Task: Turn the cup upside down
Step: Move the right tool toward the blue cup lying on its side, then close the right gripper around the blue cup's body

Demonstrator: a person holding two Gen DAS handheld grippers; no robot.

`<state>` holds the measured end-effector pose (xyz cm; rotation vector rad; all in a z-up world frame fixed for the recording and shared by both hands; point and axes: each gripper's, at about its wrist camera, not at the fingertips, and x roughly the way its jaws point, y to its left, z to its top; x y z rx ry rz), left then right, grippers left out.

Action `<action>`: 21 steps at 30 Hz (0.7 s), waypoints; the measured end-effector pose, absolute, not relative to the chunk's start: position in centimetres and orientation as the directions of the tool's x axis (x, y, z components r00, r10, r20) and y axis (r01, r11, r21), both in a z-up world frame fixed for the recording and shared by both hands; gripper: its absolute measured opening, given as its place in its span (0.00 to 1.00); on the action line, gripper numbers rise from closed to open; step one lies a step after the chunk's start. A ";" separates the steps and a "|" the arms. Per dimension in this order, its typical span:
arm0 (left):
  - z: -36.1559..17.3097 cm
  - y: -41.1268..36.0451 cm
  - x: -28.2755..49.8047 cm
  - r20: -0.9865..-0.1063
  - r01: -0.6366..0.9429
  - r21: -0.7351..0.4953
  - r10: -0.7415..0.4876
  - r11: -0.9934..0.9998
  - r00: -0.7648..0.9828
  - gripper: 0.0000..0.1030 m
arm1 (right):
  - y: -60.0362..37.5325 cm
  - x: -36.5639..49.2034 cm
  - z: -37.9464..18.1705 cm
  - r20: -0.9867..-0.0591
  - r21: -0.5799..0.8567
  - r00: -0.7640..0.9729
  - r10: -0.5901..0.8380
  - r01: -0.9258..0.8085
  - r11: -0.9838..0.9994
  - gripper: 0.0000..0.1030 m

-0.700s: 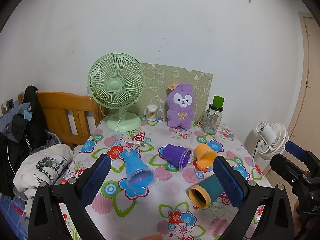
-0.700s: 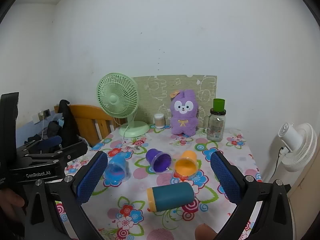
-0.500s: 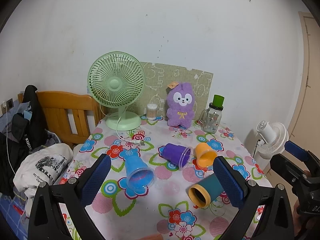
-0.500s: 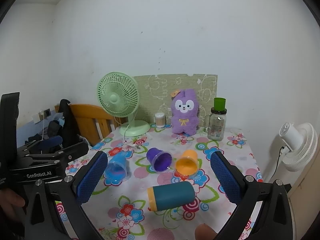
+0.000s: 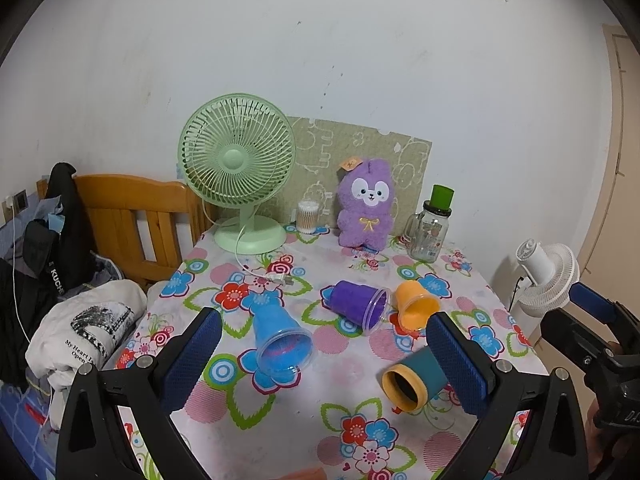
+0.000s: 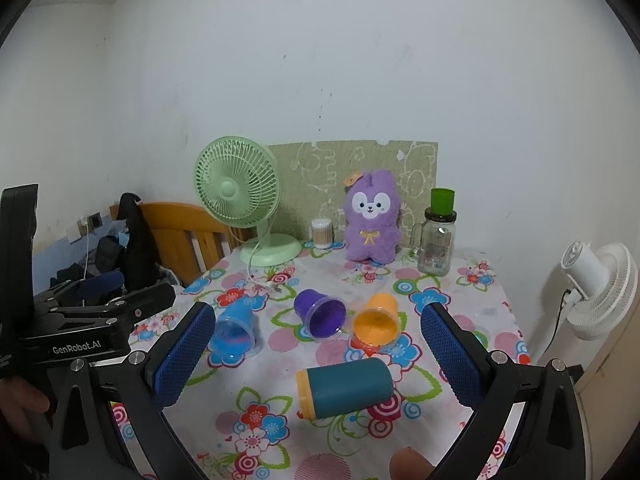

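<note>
Several cups lie on their sides on the flowered tablecloth [image 5: 340, 420]: a blue cup [image 5: 280, 340] [image 6: 234, 330], a purple cup [image 5: 358, 306] [image 6: 320, 312], an orange cup [image 5: 416, 306] [image 6: 376, 322] and a teal cup with a yellow rim [image 5: 412, 380] [image 6: 344, 388]. My left gripper [image 5: 324, 364] is open and empty, held above the table's near part, with the blue and teal cups between its fingers in view. My right gripper [image 6: 318, 354] is open and empty, above the teal cup.
At the back stand a green fan [image 5: 238, 168], a cotton swab jar [image 5: 307, 217], a purple plush toy [image 5: 366, 204] and a glass jar with a green lid [image 5: 432, 226]. A wooden chair [image 5: 132, 216] with clothes is left; a white fan [image 5: 546, 276] is right.
Both views have shifted very slightly; the cups have not moved and both grippers stay open.
</note>
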<state>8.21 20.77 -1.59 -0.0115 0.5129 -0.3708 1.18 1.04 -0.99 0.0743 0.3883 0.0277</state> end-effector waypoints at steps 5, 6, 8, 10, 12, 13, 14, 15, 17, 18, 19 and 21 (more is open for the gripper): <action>-2.5 21.6 8.9 -0.499 0.330 -0.111 -0.340 0.937 0.797 1.00 | 1.6 2.9 -1.6 -0.415 0.090 0.907 0.069 -0.034 0.995 1.00; -2.8 21.8 9.2 -0.505 0.325 -0.115 -0.336 0.939 0.795 1.00 | 1.8 3.3 -1.8 -0.425 0.092 0.902 0.077 -0.041 0.995 1.00; -3.5 22.5 9.8 -0.519 0.311 -0.122 -0.327 0.943 0.789 1.00 | 2.3 4.4 -2.3 -0.448 0.096 0.889 0.095 -0.058 0.994 1.00; -4.3 23.4 10.7 -0.540 0.290 -0.128 -0.312 0.948 0.782 1.00 | 2.8 5.5 -2.8 -0.470 0.103 0.875 0.117 -0.077 0.992 1.00; -5.1 24.2 11.5 -0.563 0.267 -0.137 -0.297 0.954 0.772 1.00 | 3.4 7.0 -3.4 -0.498 0.111 0.856 0.139 -0.096 0.989 1.00; -5.5 24.6 12.0 -0.575 0.255 -0.142 -0.290 0.956 0.765 1.00 | 3.8 7.8 -3.7 -0.514 0.113 0.845 0.150 -0.107 0.988 1.00; -6.0 25.2 12.6 -0.591 0.238 -0.148 -0.279 0.960 0.757 1.00 | 4.3 8.6 -3.9 -0.527 0.116 0.835 0.159 -0.115 0.987 1.00; -6.5 25.7 13.1 -0.603 0.224 -0.151 -0.269 0.963 0.751 1.00 | 4.7 9.5 -4.2 -0.539 0.118 0.825 0.170 -0.125 0.985 1.00; -7.1 26.4 13.7 -0.617 0.202 -0.156 -0.255 0.967 0.744 1.00 | 5.6 11.3 -4.7 -0.571 0.115 0.801 0.182 -0.141 0.983 1.00; -7.4 26.8 14.2 -0.626 0.189 -0.157 -0.246 0.969 0.740 1.00 | 6.0 12.1 -4.9 -0.584 0.110 0.791 0.183 -0.146 0.983 1.00; -7.6 27.2 14.6 -0.633 0.180 -0.158 -0.239 0.971 0.736 1.00 | 6.6 13.0 -5.2 -0.597 0.103 0.780 0.186 -0.156 0.982 1.00; -8.0 28.0 15.3 -0.645 0.164 -0.155 -0.225 0.974 0.730 1.00 | 7.3 14.5 -5.6 -0.614 0.106 0.763 0.203 -0.175 0.979 1.00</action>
